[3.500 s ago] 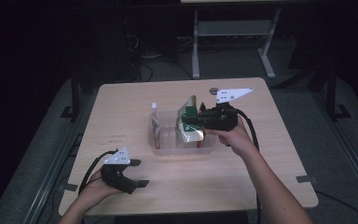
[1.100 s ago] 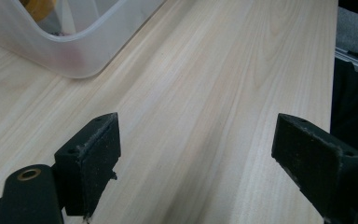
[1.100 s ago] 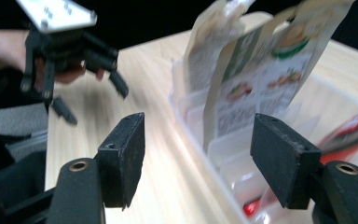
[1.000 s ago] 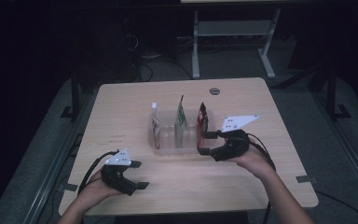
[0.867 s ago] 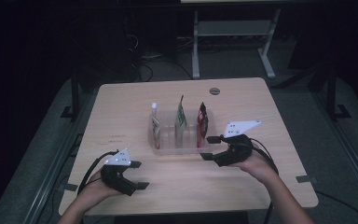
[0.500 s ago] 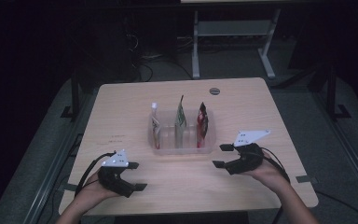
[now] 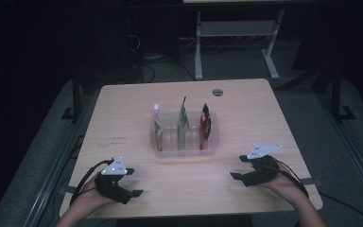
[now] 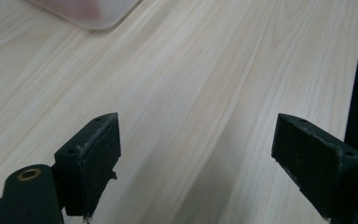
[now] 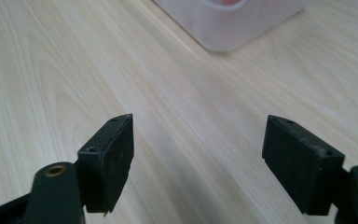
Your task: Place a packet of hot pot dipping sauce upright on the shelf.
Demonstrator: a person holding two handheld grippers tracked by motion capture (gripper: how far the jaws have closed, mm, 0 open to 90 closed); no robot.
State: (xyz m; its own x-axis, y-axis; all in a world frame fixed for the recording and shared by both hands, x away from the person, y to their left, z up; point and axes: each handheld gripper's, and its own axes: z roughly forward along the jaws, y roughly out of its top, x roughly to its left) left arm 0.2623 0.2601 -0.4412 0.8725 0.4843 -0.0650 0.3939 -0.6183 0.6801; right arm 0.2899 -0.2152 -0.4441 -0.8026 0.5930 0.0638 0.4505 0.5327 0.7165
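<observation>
A clear plastic bin (image 7: 183, 150) stands mid-table with three pouches upright in it: a white-orange one (image 7: 158, 128) at the left, a green one (image 7: 183, 120) in the middle, a red one (image 7: 205, 124) at the right. My right gripper (image 7: 237, 167) rests low near the table's front right, away from the bin. Its jaws have just been opening and stand open with nothing between them (image 9: 198, 149); the bin's corner (image 9: 228, 23) lies ahead. My left gripper (image 7: 134, 182) sits open at the front left, over bare wood (image 8: 198, 154).
The light wooden table (image 7: 123, 118) has a round cable hole (image 7: 217, 92) at its far side. Table edges run close behind both hands. A metal frame (image 7: 236, 33) stands on the dark floor beyond the table.
My right gripper has drawn back from the bin's right end to the front right of the table and sunk lower, its jaws wider apart. The left gripper has stayed put.
</observation>
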